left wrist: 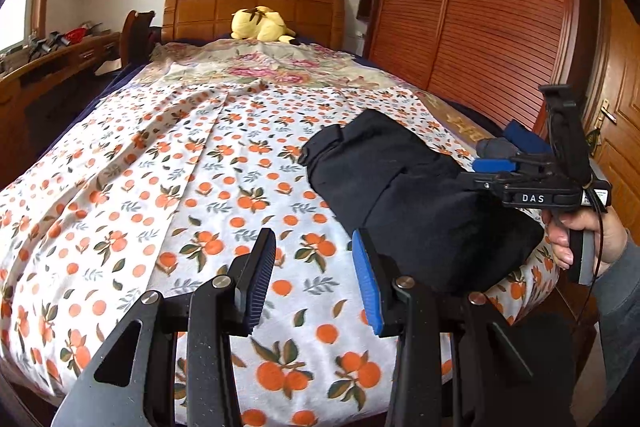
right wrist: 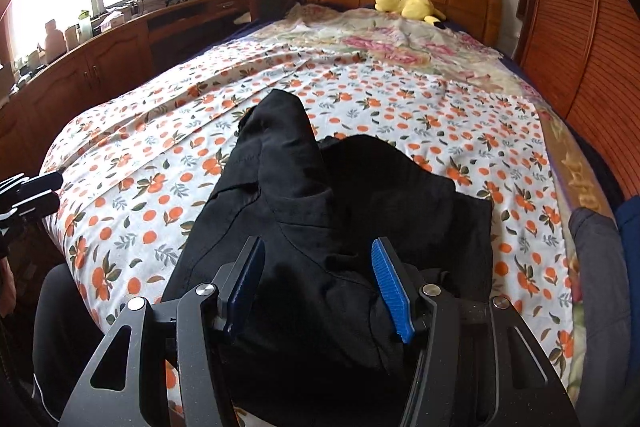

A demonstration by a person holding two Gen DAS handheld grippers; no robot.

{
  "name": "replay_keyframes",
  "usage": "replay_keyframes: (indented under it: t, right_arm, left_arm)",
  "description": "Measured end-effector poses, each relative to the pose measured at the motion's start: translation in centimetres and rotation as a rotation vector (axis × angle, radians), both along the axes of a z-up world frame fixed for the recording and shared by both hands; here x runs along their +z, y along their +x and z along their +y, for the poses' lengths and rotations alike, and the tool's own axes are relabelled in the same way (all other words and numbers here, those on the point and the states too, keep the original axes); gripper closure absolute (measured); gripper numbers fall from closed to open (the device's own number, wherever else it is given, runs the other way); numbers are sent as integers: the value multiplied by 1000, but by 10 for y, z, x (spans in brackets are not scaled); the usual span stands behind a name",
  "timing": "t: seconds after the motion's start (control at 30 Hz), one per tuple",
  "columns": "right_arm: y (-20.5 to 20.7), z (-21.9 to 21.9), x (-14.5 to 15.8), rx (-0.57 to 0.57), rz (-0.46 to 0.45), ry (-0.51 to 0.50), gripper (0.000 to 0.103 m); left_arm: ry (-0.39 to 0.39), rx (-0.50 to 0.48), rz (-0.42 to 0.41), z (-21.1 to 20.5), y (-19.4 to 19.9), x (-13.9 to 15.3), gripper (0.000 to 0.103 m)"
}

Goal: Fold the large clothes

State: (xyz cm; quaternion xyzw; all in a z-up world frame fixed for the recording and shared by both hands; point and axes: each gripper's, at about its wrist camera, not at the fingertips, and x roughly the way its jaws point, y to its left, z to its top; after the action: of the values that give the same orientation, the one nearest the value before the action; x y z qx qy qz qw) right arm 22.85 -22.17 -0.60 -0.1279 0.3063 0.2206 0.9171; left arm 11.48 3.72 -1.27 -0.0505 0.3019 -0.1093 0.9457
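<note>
Black garment point(right wrist: 336, 211), matte and bundled into a rumpled heap, lies at the bed's point(left wrist: 120, 187) foot edge toward its right corner, on an orange-print sheet; its near end is hidden behind the right tongs point(right wrist: 318, 287), which gape released above it. Left tongs point(left wrist: 314, 279) are likewise spread, gripping nothing. White "DAS" lettering marks the right tool.

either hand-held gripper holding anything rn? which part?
Nothing held. The left hand-held gripper is open over the orange-print sheet; the right hand-held gripper is open above the black garment, which lies bunched on the bed.
</note>
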Motion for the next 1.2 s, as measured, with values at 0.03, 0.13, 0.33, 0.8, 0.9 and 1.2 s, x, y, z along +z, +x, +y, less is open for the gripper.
replay_keyframes:
  t: [0.03, 0.13, 0.33, 0.8, 0.9, 1.2]
  right_arm:
    - [3, 0, -1, -2, 6, -7, 45]
    - [12, 5, -7, -5, 30, -26, 45]
    - [15, 3, -17, 35, 72, -33, 58]
    - [-38, -13, 22, 60, -177, -27, 97]
    - [-49, -27, 32, 21, -221, -24, 98]
    - [-55, -110, -5, -217, -133, -31, 98]
  left_arm:
    - [0, 4, 0, 2, -1, -1, 62]
    - [-6, 13, 3, 7, -1, -3, 62]
    - [-8, 22, 4, 11, -3, -6, 62]
    - [-13, 4, -7, 1, 0, -8, 62]
    - [-4, -4, -12, -3, -1, -6, 62]
    - [-2, -39, -7, -16, -2, -7, 62]
